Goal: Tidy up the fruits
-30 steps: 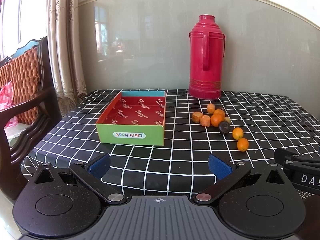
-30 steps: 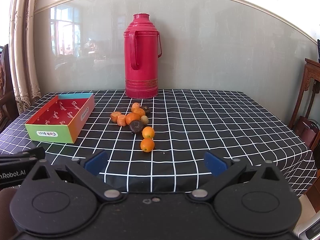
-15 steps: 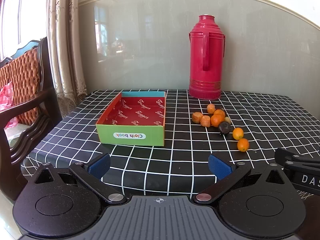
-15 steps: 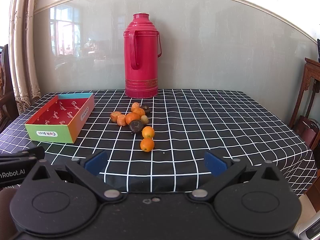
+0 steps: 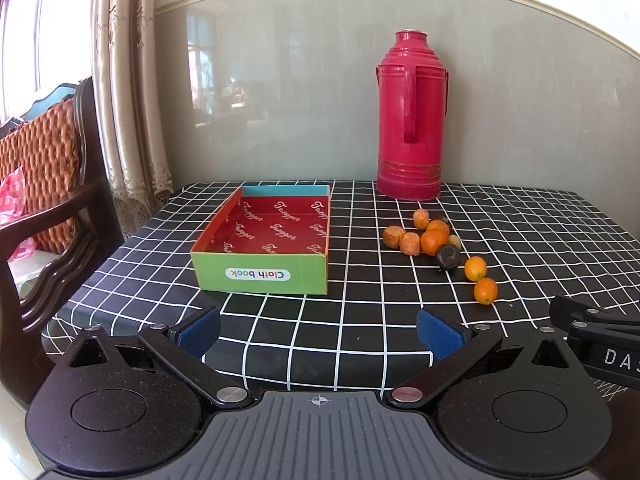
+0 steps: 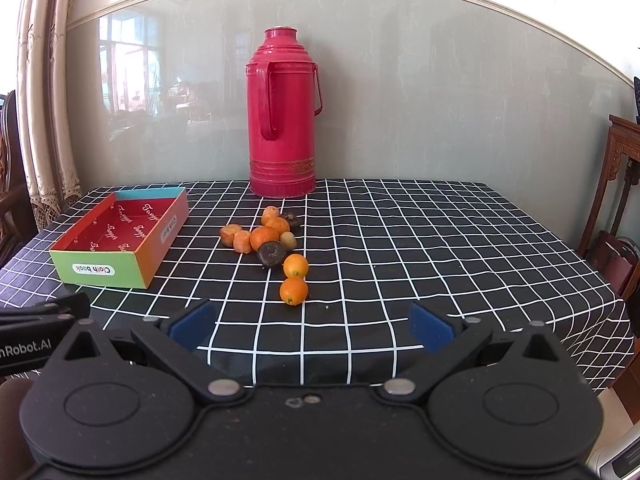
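Fruits (image 6: 276, 246) lie clustered mid-desk (image 6: 440, 248), right of the empty box (image 5: 266, 246), well beyond my fingers; I see both left gripper (image 5: 319, 334) and right gripper (image 6: 311, 326) spread apart, holding nothing.

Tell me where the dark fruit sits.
In the right wrist view the dark fruit lies mid-table in the fruit cluster, touching the large orange, right of the open box.

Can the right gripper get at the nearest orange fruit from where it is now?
Probably yes: the right gripper is open, and only bare tablecloth lies between it and the nearest orange fruit.
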Demonstrator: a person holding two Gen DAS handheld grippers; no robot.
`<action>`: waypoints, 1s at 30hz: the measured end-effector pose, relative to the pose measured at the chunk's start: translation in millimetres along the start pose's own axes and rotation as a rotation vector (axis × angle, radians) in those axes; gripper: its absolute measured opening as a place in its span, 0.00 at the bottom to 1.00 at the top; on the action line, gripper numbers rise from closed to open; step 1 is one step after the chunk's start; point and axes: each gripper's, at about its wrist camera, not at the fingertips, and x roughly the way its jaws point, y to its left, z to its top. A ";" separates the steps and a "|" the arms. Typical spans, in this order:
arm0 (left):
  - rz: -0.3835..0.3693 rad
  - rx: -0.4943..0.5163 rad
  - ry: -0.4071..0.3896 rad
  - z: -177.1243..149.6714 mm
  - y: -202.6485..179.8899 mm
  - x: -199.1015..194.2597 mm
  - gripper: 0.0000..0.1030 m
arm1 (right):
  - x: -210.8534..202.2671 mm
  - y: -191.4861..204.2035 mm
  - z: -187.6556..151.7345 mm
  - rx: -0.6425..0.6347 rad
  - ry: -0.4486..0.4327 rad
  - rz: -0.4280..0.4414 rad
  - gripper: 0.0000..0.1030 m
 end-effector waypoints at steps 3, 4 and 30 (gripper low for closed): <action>-0.001 0.002 -0.002 0.3 -0.3 -0.3 1.00 | 0.4 -0.2 0.0 -0.001 -0.001 0.001 0.94; -0.001 0.003 -0.002 0.3 -0.5 -0.3 1.00 | 0.3 -0.1 0.0 -0.001 -0.001 0.000 0.94; -0.019 0.153 -0.022 9.7 -50.5 36.3 1.00 | 21.1 -53.8 -2.3 0.123 -0.064 -0.134 0.94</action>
